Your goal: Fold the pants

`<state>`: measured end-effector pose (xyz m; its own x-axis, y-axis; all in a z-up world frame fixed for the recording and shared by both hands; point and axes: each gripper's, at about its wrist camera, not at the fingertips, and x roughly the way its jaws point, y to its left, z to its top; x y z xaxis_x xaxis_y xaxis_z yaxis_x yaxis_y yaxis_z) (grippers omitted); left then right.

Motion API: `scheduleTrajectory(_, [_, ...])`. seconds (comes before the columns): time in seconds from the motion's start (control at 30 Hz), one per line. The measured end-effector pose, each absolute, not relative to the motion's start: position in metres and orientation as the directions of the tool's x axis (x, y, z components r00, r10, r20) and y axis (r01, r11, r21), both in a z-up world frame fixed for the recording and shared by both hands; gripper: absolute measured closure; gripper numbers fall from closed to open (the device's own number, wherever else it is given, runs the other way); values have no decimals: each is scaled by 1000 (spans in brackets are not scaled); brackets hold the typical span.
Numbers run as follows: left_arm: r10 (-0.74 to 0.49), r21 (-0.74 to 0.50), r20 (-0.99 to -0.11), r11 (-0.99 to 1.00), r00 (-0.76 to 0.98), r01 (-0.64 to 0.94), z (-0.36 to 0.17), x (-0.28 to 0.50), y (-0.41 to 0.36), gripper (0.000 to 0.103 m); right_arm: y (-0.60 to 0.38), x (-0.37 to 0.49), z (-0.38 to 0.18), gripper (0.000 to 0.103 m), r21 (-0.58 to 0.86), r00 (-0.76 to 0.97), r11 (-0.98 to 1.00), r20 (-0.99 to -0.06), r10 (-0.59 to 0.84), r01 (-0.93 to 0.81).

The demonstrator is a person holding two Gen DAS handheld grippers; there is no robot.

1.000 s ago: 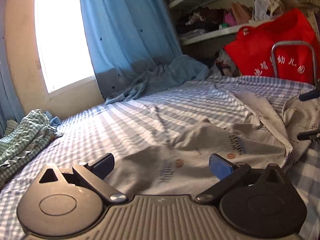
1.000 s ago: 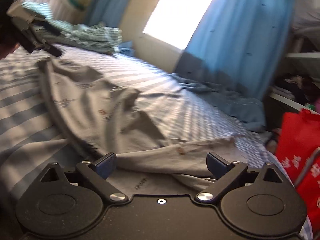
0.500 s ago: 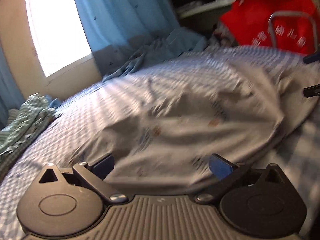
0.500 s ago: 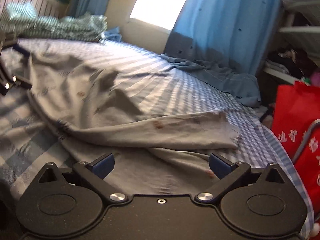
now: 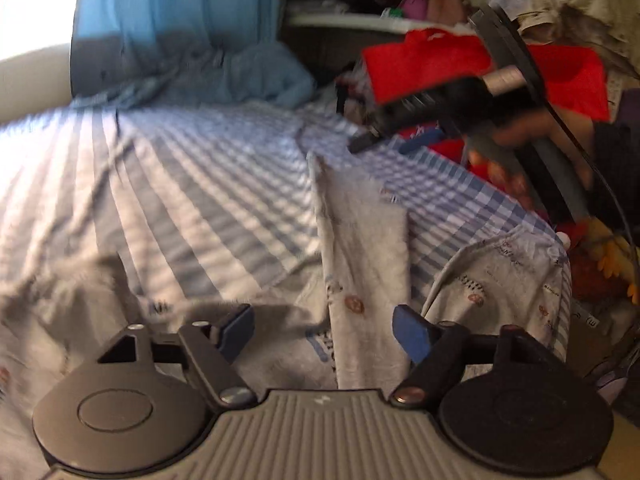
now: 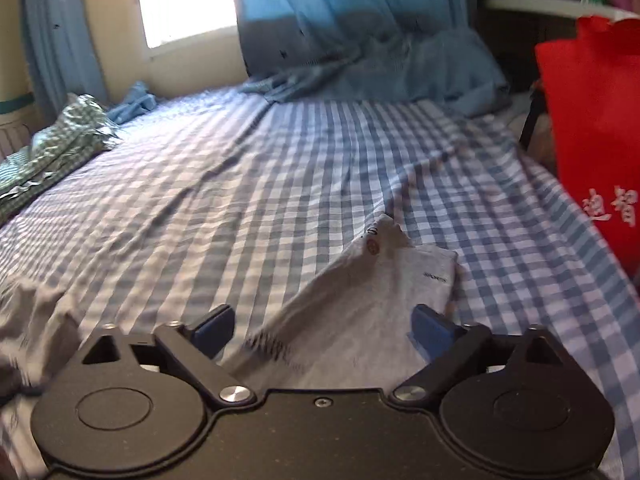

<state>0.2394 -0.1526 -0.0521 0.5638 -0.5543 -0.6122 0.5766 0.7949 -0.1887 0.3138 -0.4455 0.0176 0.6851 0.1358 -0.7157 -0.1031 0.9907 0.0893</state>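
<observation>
Both jaws closing, gripping nothing, over blurred pants partly cut off.

The pants now lie bunched narrower on the bed.

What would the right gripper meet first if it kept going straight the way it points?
Probably the pants: the grey cloth lies directly ahead between the closing jaws of the right gripper, with nothing gripped. Beyond it is only the checked sheet. Depth is unclear.
</observation>
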Motion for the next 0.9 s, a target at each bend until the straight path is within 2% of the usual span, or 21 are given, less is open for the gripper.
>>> scheduleTrajectory(0.1, [-566, -233, -644, 786, 515, 572, -64, 248, -148, 47, -435, 358, 8, 25, 70, 645, 995, -758, 103, -76])
scheduleTrajectory(0.17, [-576, -255, -651, 779, 495, 572, -66, 251, -143, 50, -429, 383, 0, 26, 45, 631, 997, -772, 73, -60])
scheduleTrajectory(0.23, [-584, -271, -654, 775, 481, 571, -67, 254, -141, 58, -424, 400, -8, 28, 19, 626, 999, -779, 45, -49])
scheduleTrajectory(0.33, [-577, -279, -673, 777, 462, 564, -68, 260, -143, 60, -423, 425, -22, 32, -6, 599, 1000, -801, -6, 2])
scheduleTrajectory(0.47, [-585, -299, -679, 772, 443, 561, -65, 262, -145, 62, -424, 440, -37, 43, -5, 548, 998, -836, -37, 60])
scheduleTrajectory(0.5, [-587, -304, -682, 770, 437, 561, -63, 262, -146, 71, -422, 440, -39, 49, -22, 542, 998, -839, -48, 54])
scheduleTrajectory(0.53, [-588, -309, -686, 768, 428, 561, -63, 263, -147, 90, -421, 440, -41, 56, -38, 537, 998, -841, -59, 51])
scheduleTrajectory(0.6, [-587, -323, -691, 772, 421, 547, -61, 265, -147, 99, -423, 440, -44, 96, -38, 535, 997, -842, -65, 61])
scheduleTrajectory(0.67, [-580, -319, -694, 779, 426, 540, -58, 264, -148, 103, -427, 438, -43, 103, -9, 548, 998, -835, -44, 67])
scheduleTrajectory(0.9, [-564, -222, -669, 773, 484, 594, -33, 243, -154, 103, -458, 391, 3, 103, 69, 671, 993, -741, -16, 100])
